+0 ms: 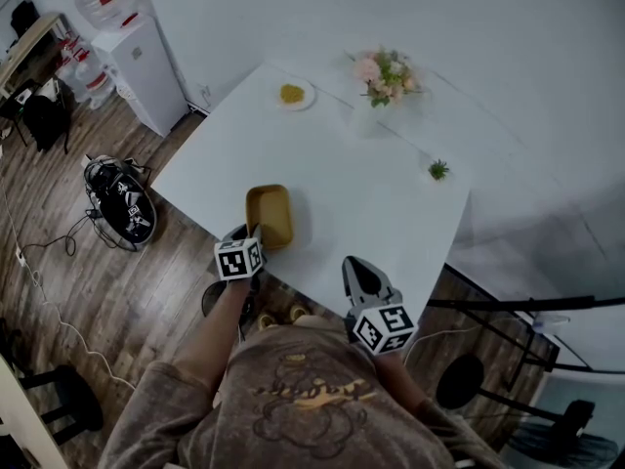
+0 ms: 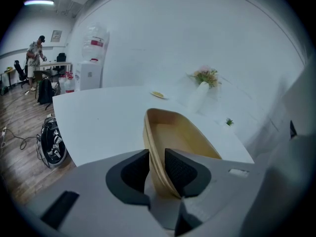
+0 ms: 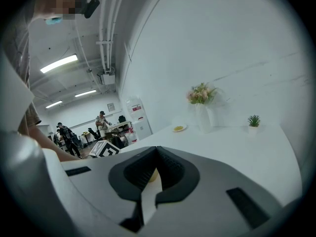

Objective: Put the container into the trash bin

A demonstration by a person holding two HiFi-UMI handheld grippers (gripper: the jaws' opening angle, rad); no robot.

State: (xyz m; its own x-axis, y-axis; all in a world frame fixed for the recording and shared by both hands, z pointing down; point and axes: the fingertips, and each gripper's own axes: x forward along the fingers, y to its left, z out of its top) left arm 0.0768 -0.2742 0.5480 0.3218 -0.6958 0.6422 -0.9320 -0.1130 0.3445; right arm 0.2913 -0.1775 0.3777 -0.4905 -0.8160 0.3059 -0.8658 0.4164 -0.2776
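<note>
A tan oblong container [image 1: 270, 215] lies on the white table [image 1: 381, 203], close to its near edge. My left gripper [image 1: 250, 240] reaches it from the near side. In the left gripper view its dark pads stand on either side of the near rim of the container [image 2: 183, 135], one inside and one outside, and my left gripper [image 2: 157, 158] is shut on that wall. My right gripper [image 1: 357, 267] hovers over the table edge to the right, apart from the container. In the right gripper view the fingertips of my right gripper [image 3: 157, 151] meet with nothing between them.
On the far side of the table stand a small plate of yellow food [image 1: 292, 94], a vase of flowers [image 1: 384, 78] and a tiny green plant [image 1: 438, 169]. A black bag-like object [image 1: 122, 203] lies on the wood floor at the left. A water dispenser [image 1: 145, 62] stands by the wall.
</note>
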